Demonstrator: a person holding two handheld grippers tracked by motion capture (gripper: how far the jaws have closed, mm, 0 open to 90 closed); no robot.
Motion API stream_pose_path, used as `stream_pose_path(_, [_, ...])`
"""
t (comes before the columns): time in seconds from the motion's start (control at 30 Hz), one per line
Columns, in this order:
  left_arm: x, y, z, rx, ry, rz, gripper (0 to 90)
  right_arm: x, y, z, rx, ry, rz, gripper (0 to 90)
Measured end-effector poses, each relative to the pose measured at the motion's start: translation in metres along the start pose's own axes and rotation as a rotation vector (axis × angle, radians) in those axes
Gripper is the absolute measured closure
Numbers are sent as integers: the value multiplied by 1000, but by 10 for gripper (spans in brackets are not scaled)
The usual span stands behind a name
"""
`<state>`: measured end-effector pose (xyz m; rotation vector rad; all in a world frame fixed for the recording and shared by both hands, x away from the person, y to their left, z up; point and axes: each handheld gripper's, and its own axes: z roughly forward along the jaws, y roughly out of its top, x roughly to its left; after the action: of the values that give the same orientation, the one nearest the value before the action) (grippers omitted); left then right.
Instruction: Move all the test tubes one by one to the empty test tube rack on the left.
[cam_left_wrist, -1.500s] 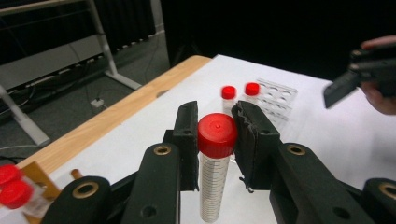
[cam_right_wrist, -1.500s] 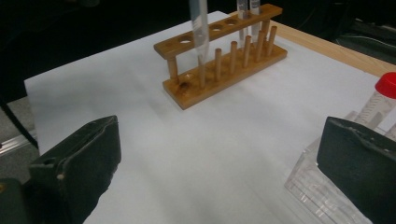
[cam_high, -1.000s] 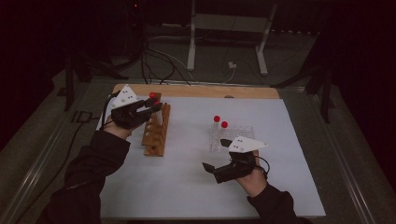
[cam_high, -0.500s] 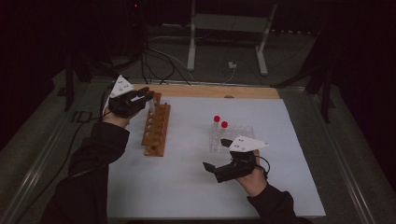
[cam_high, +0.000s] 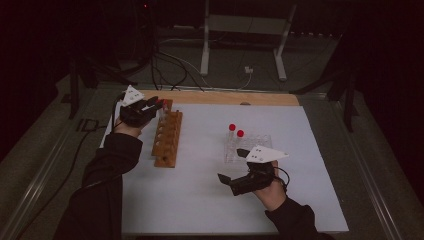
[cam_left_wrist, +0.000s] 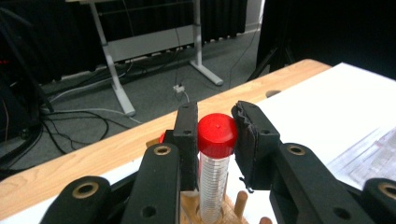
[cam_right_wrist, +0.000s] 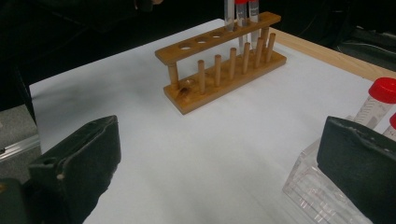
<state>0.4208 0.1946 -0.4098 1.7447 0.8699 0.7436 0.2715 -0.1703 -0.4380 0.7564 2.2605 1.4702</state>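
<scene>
Standing in the far end of the wooden rack (cam_high: 167, 139), a red-capped tube (cam_left_wrist: 215, 163) sits between the jaws of the left claw (cam_left_wrist: 215, 135); the left gripper view shows one jaw touching the cap and a thin gap at the other, so the claw looks about clenched on the tube, though I cannot tell for sure. A second red cap peeks out behind the left jaw there. In the right gripper view the rack's far holes carry tubes and the near holes are bare. A clear rack (cam_high: 248, 146) to the right on the bench (cam_high: 200, 200) holds two more red-capped tubes. The right claw (cam_high: 231, 181) hovers released in front of it, jaws wide apart, well away from the wooden rack.
</scene>
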Motion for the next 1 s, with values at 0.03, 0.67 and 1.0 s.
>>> stream_pose_path(0.03, [0,-2,1,4,-2,-1,723,0,0,0,1,2,0,0])
stream_pose_path(0.67, [-1,-29,15,56,-3,-25,722,-1,-1,0,2,10,3,0])
stream_pose_path(1.0, [-3,-36,19,75,5,-19,722,-1,-1,0,2,9,2,0])
